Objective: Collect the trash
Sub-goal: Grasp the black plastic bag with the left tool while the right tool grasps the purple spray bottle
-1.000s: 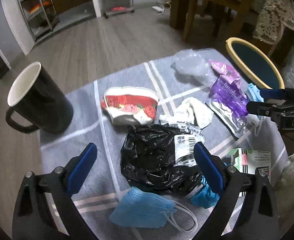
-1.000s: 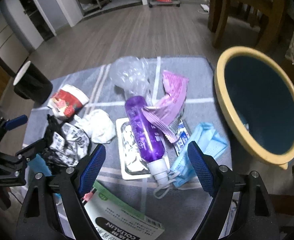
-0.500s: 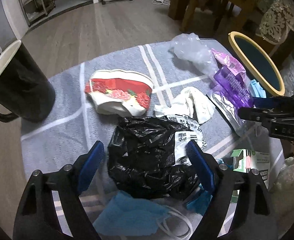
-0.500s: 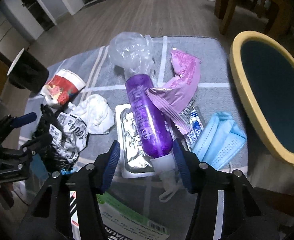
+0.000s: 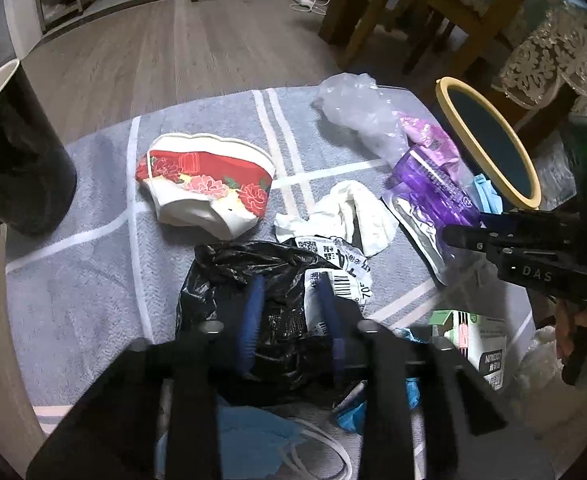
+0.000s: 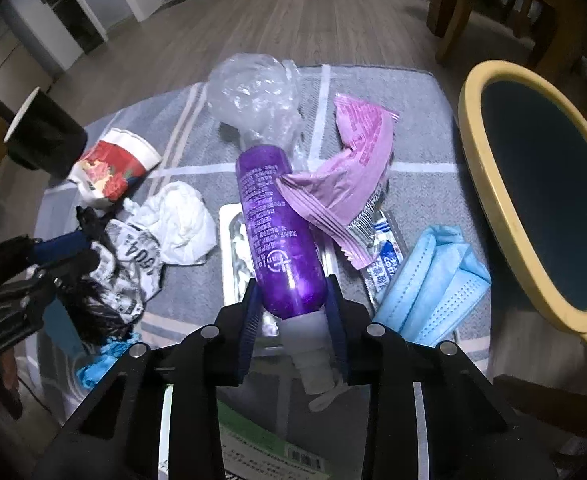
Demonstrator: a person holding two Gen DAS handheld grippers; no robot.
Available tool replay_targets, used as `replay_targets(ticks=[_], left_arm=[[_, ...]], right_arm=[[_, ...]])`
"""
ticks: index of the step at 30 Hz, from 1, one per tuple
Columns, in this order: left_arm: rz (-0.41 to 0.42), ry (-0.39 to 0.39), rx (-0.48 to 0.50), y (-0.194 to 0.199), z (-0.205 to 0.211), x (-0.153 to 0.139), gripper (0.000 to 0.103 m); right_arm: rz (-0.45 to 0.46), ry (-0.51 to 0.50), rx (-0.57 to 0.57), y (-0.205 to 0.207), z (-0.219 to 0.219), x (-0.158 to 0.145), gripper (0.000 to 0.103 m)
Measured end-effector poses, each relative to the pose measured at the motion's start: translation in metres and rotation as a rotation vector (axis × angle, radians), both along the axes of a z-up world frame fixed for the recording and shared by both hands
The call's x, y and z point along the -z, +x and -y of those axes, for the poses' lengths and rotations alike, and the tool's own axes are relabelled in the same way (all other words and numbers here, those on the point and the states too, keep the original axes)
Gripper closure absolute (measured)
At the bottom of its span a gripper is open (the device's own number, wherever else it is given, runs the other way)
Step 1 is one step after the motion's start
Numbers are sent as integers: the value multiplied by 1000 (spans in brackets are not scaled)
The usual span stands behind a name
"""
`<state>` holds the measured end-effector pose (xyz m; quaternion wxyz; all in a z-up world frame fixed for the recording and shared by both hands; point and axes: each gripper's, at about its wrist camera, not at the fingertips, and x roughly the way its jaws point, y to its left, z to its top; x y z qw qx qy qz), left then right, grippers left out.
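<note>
Trash lay scattered; right gripper [image 6: 293, 312] fingers were closing around the smooth purple plastic bottle [image 6: 279, 232], which might slip; left gripper [image 5: 289, 312] fingers were closing into the crumpled black plastic bag [image 5: 269, 312].

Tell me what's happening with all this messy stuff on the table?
A person is picking up trash with a claw in each hand. The left claw is closing on a crumpled black plastic bag, with the bag bunched between its blue fingers. The right claw is closing around the bottom end of a purple bottle. More trash still lies on the grey cloth: a squashed paper cup, a white tissue and a blue mask. A yellow-rimmed bin waits beside the table.
</note>
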<state>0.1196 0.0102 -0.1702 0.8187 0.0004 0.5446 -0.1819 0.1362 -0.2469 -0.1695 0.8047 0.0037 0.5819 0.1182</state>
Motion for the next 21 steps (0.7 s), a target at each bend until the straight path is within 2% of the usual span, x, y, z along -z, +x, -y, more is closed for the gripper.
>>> replay_targets(ticks=[4,6,11,13,14,15,17,21], left_arm=[[10,-5,0,-2,-3,-6,99],[11,-14,-1,-4,-7,-11,103],[37,-6,31,-15,-2,-24,103],[32,14,58,-19,4,-24,98],[30,38,75,-22,7,-22,88],[26,53,88,-23,10,-20,69],[19,52,124,-28,17,-18,51],[33,137,178,-33,29,-12,50]], right_arm=[[23,1,-2,-2,-2,-7,69],[32,7,3,-2,0,-10,69],[52,31,17,-3,1,-16,69],[56,35,20,-3,2,-18,69],[57,37,21,-3,2,-18,69],[56,40,23,-2,3,-18,69],[56,44,28,-3,3,-19,69],[62,60,36,-2,3,-20,69]])
